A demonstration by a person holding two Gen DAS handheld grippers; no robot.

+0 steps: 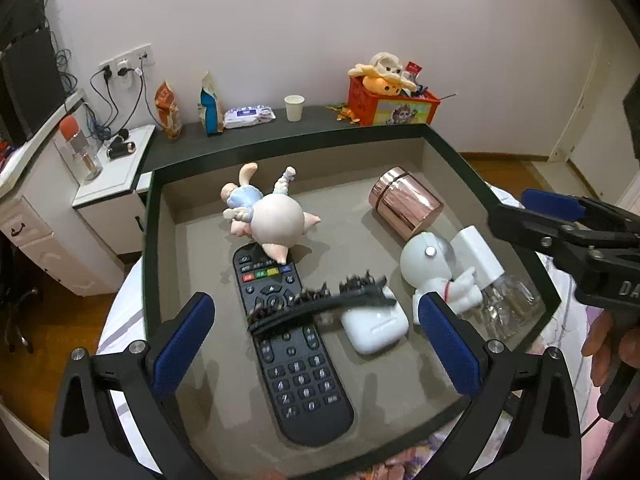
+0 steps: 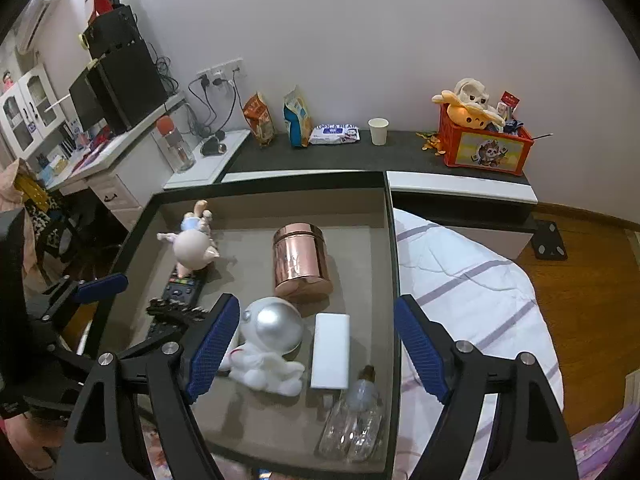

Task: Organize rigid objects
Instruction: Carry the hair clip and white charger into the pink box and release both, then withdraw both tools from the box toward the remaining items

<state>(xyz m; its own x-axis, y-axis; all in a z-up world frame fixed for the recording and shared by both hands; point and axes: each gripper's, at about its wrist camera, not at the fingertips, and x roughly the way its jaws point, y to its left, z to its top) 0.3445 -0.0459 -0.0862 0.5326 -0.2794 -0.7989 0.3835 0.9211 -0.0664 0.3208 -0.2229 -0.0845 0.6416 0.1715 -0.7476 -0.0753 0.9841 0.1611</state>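
A dark-rimmed tray (image 1: 149, 240) holds a pig figurine (image 1: 272, 220), a black remote (image 1: 296, 364), a white earbud case (image 1: 376, 332), an astronaut figurine (image 2: 268, 340), a rose-gold canister (image 2: 300, 258), a white block (image 2: 331, 350) and a clear bottle (image 2: 352, 420). A black toothed hair clip (image 1: 340, 300), blurred, lies across the remote and the case. My left gripper (image 1: 317, 308) is open just above it, pads apart from the clip. My right gripper (image 2: 317, 302) is open over the astronaut, block and bottle, holding nothing.
The tray rests on a bed with a striped white sheet (image 2: 472, 280). Behind it a dark shelf (image 2: 400, 152) carries snack bags, a wipes pack, a paper cup (image 2: 378, 131) and a red toy crate (image 2: 486, 148). A white desk with cables stands at the left.
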